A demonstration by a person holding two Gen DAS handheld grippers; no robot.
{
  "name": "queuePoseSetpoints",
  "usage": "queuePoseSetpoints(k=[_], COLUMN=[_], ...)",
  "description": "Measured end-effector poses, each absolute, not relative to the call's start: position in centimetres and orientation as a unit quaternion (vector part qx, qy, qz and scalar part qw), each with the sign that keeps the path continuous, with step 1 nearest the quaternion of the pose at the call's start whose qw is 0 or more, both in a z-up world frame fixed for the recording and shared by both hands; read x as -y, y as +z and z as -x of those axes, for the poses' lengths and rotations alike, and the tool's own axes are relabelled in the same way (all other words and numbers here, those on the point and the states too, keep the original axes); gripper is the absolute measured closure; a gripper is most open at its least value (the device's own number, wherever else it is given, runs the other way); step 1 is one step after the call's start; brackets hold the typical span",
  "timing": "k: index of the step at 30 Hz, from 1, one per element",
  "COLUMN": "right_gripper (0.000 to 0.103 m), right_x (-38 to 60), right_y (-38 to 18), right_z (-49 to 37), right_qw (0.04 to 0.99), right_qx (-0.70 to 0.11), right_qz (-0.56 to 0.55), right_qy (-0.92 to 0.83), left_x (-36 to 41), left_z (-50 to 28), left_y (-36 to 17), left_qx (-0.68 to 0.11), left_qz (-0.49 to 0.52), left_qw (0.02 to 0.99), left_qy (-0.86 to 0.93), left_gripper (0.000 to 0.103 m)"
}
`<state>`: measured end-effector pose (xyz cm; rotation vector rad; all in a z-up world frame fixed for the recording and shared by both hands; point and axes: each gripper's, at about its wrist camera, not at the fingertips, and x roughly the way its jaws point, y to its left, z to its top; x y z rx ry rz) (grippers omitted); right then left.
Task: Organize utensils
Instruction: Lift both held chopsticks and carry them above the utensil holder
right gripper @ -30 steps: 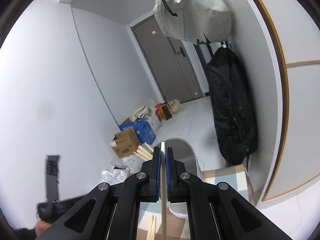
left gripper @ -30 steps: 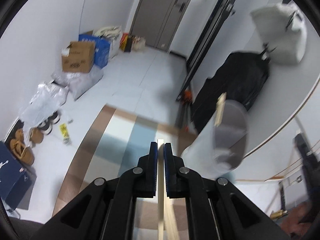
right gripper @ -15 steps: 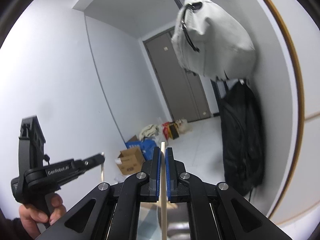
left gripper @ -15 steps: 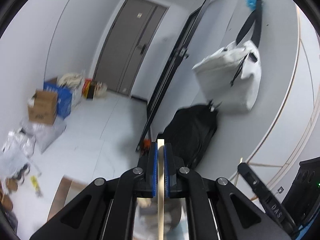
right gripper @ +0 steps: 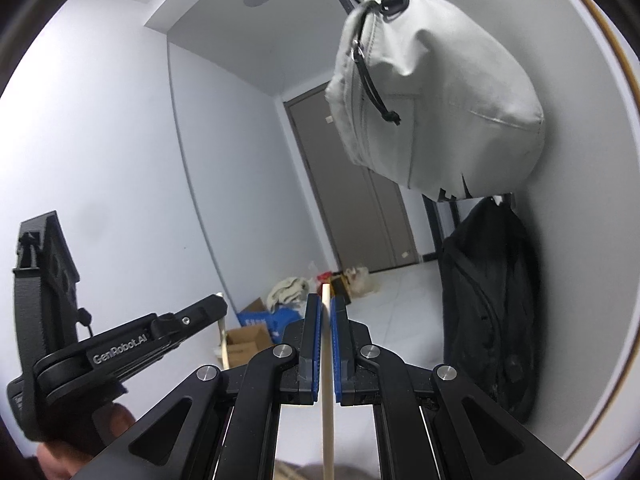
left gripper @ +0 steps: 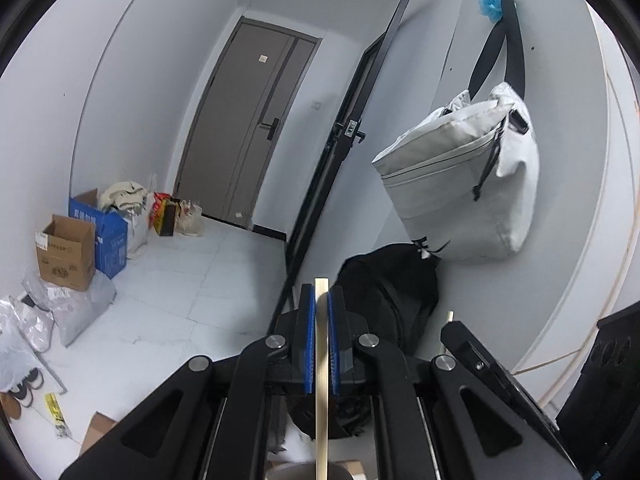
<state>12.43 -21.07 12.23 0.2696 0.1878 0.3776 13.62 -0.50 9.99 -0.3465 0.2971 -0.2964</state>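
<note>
Door (left gripper: 248, 128): grey, closed, at the far end of the room.
White bag (left gripper: 464, 184): hangs on the wall above a black bag (left gripper: 392, 300).
Boxes (left gripper: 66, 252): brown and blue, on the floor by the left wall.
Left gripper (left gripper: 321, 300): clamped on a pale chopstick (left gripper: 321, 380), which runs down between the blue pads, its tip just above them.
Right gripper (right gripper: 326, 308): clamped on a second chopstick (right gripper: 327, 380), held the same way.
</note>
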Motion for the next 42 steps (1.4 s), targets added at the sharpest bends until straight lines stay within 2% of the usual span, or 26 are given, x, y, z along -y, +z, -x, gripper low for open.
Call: queuePoseSetpoints(k=[10, 19, 33, 42], right_gripper=[0.099, 0.099, 0.099, 0.099], right_x=[19.5, 19.5, 19.6, 20.3], right_y=[10.2, 8.3, 6.8, 6.7], right_z=[-14.1, -14.0, -14.7, -13.8], right_qw=[0.976, 0.975, 0.974, 0.97], right_qx=[-0.06, -0.026, -0.026, -0.067], right_qz=[-0.104, -0.104, -0.092, -0.083], right_qy=[0.183, 0.194, 0.205, 0.217], left_x=[1.9, 1.6, 2.8, 2.5], left_z=[-13.7, -13.8, -13.5, -13.2], left_y=[8.6, 7.5, 6.7, 6.6], left_qx=[-0.107, -0.104, -0.109, -0.142], left_qz=[0.127, 0.136, 0.123, 0.13], left_qw=[0.977, 0.976, 0.978, 0.967], left_qy=[-0.136, -0.132, -0.125, -0.166], left_gripper=[0.101, 0.101, 0.101, 0.101])
